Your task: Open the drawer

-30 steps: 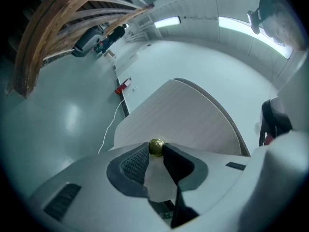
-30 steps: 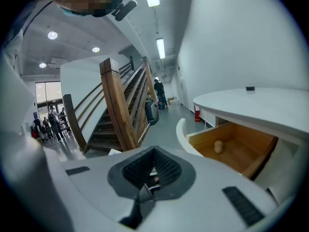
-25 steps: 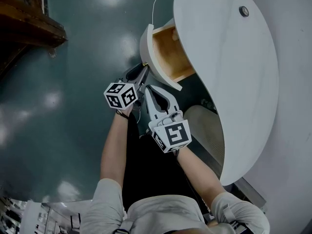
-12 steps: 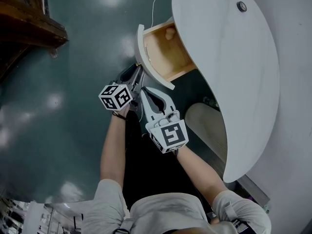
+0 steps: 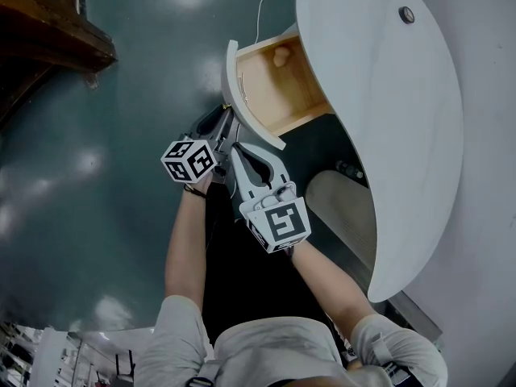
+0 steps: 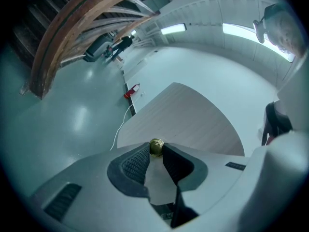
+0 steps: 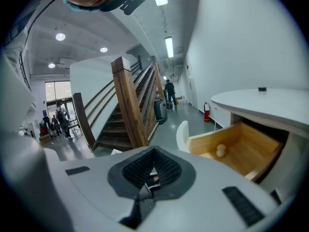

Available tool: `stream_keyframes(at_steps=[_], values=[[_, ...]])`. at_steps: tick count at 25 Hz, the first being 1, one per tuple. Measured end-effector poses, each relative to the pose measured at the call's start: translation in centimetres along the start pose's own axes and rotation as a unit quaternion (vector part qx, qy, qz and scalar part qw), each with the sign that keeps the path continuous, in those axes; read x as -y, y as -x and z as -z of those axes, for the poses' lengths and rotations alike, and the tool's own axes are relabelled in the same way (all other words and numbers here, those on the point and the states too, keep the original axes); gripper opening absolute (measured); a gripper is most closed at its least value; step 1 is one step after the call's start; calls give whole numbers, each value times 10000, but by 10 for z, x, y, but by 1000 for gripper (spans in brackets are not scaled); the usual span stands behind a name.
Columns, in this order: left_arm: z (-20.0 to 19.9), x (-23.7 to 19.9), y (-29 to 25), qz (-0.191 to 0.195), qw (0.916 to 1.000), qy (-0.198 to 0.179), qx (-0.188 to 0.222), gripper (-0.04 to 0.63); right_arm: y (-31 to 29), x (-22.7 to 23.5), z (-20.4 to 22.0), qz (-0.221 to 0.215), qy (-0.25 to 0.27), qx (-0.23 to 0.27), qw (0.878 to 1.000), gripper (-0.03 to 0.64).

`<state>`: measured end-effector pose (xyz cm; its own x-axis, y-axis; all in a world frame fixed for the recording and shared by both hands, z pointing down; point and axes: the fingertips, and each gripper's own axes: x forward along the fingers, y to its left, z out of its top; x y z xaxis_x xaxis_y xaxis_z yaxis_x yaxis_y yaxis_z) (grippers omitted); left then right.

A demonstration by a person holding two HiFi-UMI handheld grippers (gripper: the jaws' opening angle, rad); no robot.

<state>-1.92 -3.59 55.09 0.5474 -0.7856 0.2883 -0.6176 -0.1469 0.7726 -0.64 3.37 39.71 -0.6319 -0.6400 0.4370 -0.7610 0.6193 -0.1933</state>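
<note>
Brass knob (image 6: 156,147) clamped in our left gripper (image 6: 155,152), we have drawn the drawer (image 5: 278,87) further out at upper centre, so it looks nearly open; our right gripper (image 7: 153,153) is closed and empty.

We see a white counter (image 5: 387,119) w/ a curved edge on the right. Only a small dark round fitting (image 5: 406,14) sits on its top, at the far end. Under it the wooden drawer (image 5: 286,95) stands pulled out, w/ one pale round lump (image 5: 280,55) on its bottom. Glossy teal floor (image 5: 121,176) to the left, w/ a thin white cable (image 5: 261,6) lying on it, far side.
</note>
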Motion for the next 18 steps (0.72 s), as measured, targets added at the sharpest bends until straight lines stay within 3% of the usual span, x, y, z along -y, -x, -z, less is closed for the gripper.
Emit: stream_keyframes(at_steps=[13,18], values=[[-3,-8,14,-82,9999,41,50,84,2,-6,-2,-28,-7,18,10000,12],[-2,-10,13,-370,9992,22,159,84,5,-5,-3,27,-36,7,10000,12]])
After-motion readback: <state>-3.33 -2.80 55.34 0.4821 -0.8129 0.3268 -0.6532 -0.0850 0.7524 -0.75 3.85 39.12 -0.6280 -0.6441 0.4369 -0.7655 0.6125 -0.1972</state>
